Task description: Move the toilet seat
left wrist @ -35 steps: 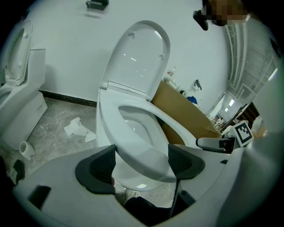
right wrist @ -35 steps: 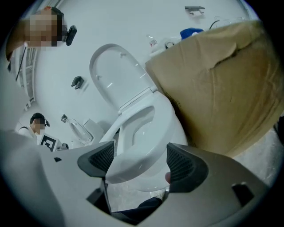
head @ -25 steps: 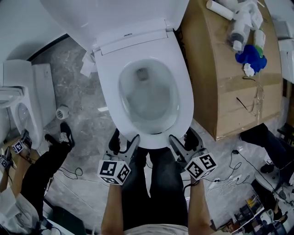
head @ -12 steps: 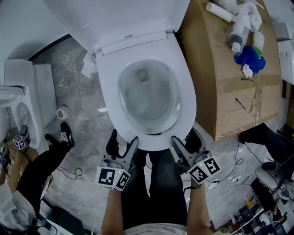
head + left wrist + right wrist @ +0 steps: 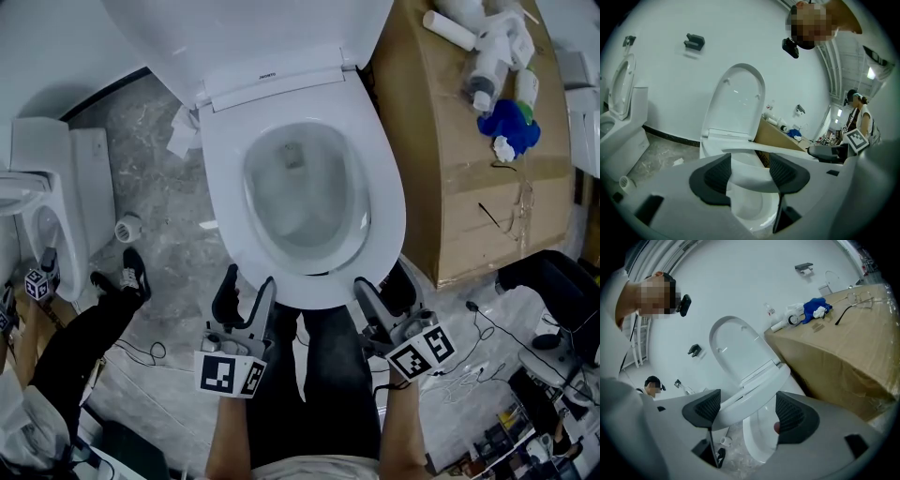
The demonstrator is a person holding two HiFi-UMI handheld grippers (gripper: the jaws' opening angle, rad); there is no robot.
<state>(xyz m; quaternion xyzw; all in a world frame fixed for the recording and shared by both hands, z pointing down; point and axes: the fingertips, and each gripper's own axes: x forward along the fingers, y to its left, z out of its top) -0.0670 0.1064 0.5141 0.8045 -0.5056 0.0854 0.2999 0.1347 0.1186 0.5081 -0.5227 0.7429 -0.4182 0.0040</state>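
The toilet seat (image 5: 225, 178), likely stiff, light, glossy plastic, sits raised just off the bowl (image 5: 300, 202); the left claw (image 5: 248, 292) has just been closing onto its front rim; the right claw (image 5: 380, 289) straddles that rim wide; best gripped there, though it may slip.

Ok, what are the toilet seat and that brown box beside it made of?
The toilet seat: likely hard plastic, smooth glossy white, thin moulded rim. The box: looks like cardboard, matte brown, with a shiny tape band across its top.
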